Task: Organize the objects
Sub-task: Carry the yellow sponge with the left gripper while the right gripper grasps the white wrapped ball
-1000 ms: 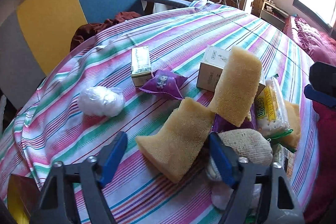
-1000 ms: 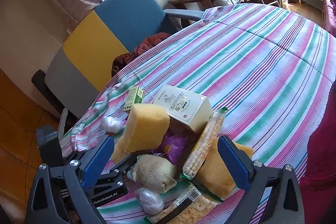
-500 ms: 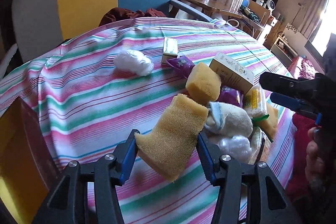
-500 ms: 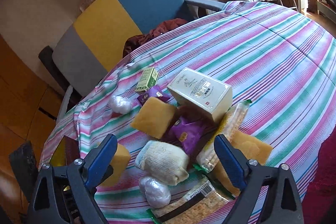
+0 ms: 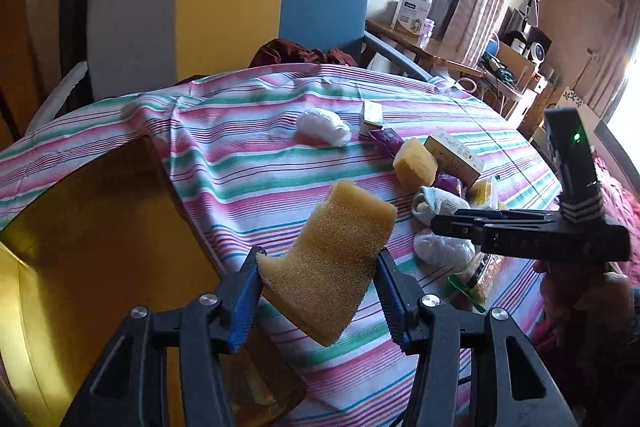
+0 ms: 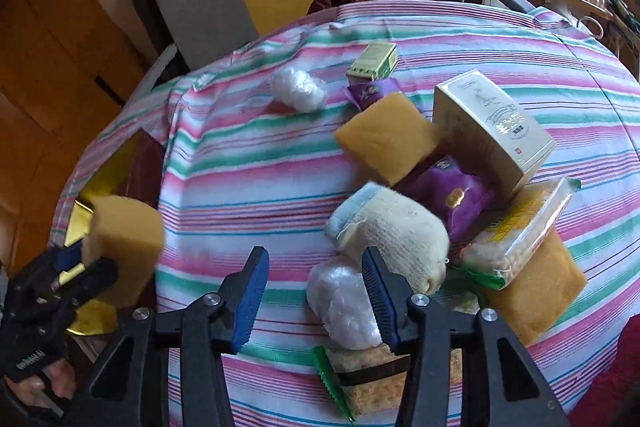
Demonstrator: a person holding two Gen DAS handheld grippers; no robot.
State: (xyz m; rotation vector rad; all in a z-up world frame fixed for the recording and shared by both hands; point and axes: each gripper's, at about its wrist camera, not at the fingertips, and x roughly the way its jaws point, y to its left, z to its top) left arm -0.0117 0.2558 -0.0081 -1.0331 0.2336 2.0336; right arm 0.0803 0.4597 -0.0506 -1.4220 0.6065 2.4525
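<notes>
Left wrist view: left gripper (image 5: 318, 285) clamped on yellow sponge (image 5: 334, 255), pads biting the lower end, upper end sticking up and tilted forward. Held clear of the striped tablecloth (image 5: 256, 163), near its edge. Just left of the sponge, a yellow-gold box (image 5: 80, 235) with open top, partly under the cloth's edge; likely drop spot, judging by the task. To finish well: carry sponge left until fully over the box opening, lower, then release; grip is low on the sponge, so expect it to topple on release, better dropped well inside than at the rim. Soft foam, squeezes and springs back, no risk of damage.

Right of the sponge, right gripper (image 5: 460, 223) seen side-on, hovering over the heap.

Right wrist view: right gripper (image 6: 316, 293) parted, nothing between the pads. Right finger (image 6: 380, 299) against or just in front of a white plastic-wrapped bundle (image 6: 344, 303); contact not clear. Beyond the bundle, rolled cream sock (image 6: 394, 235), then a second yellow sponge (image 6: 386, 143), purple packet (image 6: 452, 195) and cream carton (image 6: 492, 123) leaning together. Right of the sock, clear noodle pack (image 6: 516, 231) lying on a third sponge (image 6: 544, 287). Near edge of the heap, biscuit pack (image 6: 368, 375) with green trim. Far from the heap, second white bundle (image 6: 298, 91) and small green box (image 6: 374, 61).

Best held wide and off the heap until the left side drops.
</notes>
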